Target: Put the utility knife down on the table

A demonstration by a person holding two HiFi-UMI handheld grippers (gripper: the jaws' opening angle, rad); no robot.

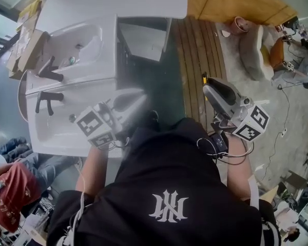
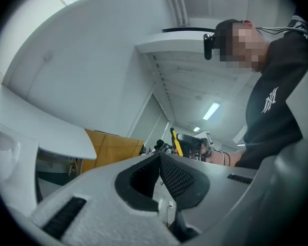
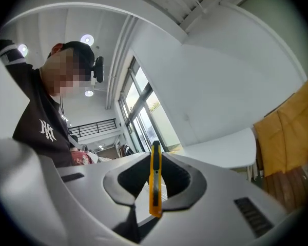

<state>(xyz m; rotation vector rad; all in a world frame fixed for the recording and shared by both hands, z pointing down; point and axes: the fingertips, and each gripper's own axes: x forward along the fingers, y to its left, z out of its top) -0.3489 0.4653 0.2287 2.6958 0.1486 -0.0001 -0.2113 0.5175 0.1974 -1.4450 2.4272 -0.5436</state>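
Note:
The yellow utility knife (image 3: 155, 181) stands upright between the jaws of my right gripper (image 3: 155, 160), which is shut on it. In the head view its yellow tip (image 1: 204, 79) pokes out past the right gripper (image 1: 209, 86), held over the wooden floor at my right side. My left gripper (image 1: 138, 96) hovers by the white basin unit; its jaws meet with nothing between them (image 2: 159, 160). The left gripper view also catches the knife (image 2: 174, 141) across from it. The white table (image 1: 118, 1) lies ahead, beyond both grippers, and appears again as the table (image 3: 226, 147).
Two white basins (image 1: 66, 81) with black taps (image 1: 47, 69) stand at the left. Wooden floor planks (image 1: 200, 45) and an orange-brown panel (image 1: 236, 1) lie ahead on the right. A beige seat (image 1: 254, 50) and cables sit far right. A person in red (image 1: 10, 188) is low at the left.

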